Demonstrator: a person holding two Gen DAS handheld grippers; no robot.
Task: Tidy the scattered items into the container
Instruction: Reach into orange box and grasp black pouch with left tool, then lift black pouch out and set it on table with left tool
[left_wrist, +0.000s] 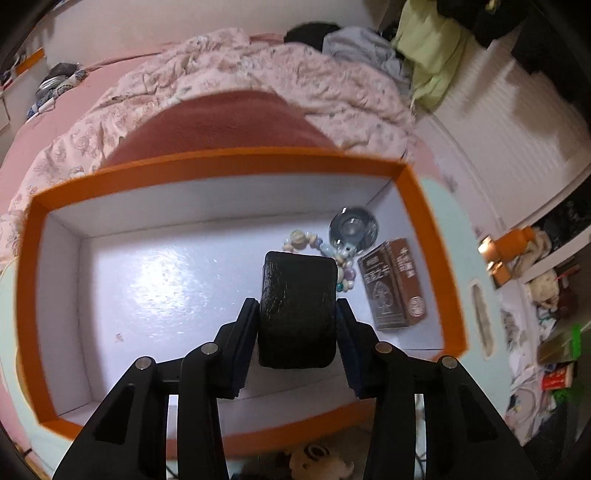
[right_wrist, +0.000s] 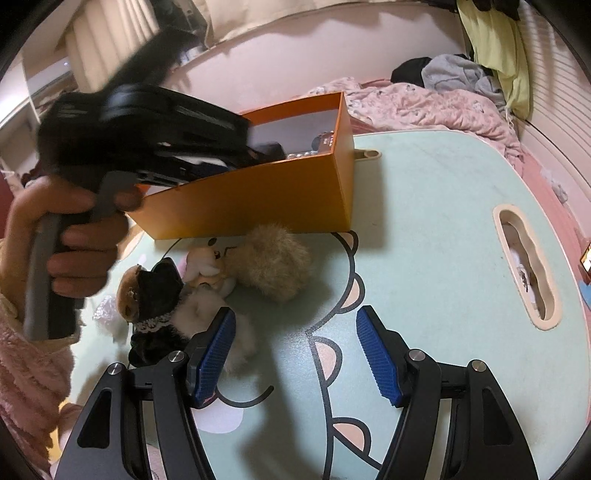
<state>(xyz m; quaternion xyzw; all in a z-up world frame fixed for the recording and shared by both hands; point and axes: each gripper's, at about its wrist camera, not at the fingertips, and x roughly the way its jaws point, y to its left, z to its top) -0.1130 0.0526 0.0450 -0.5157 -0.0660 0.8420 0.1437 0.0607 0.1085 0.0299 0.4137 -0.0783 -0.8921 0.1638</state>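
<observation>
Pale green tabletop (right_wrist: 424, 221), bedroom clutter behind. In the orange box (left_wrist: 229, 162), a card pack (left_wrist: 393, 284), beads (left_wrist: 317, 247) and a disc (left_wrist: 352, 227) are already stowed toward 2 o'clock. A black case (left_wrist: 297, 308) is clamped in the left claw (left_wrist: 297, 317) above the box, not yet dropped. The right claw (right_wrist: 295, 354) is held apart, empty; plush toys (right_wrist: 221, 284) at its 11 o'clock are left to do.

You have the box (left_wrist: 236, 164) on the table (right_wrist: 443, 206), bed (left_wrist: 229, 70) behind it. In its right part lie the card pack (left_wrist: 397, 284), round disc (left_wrist: 354, 229) and bead string (left_wrist: 314, 242). Plush toys (right_wrist: 207, 291) sit on the table before the box
</observation>
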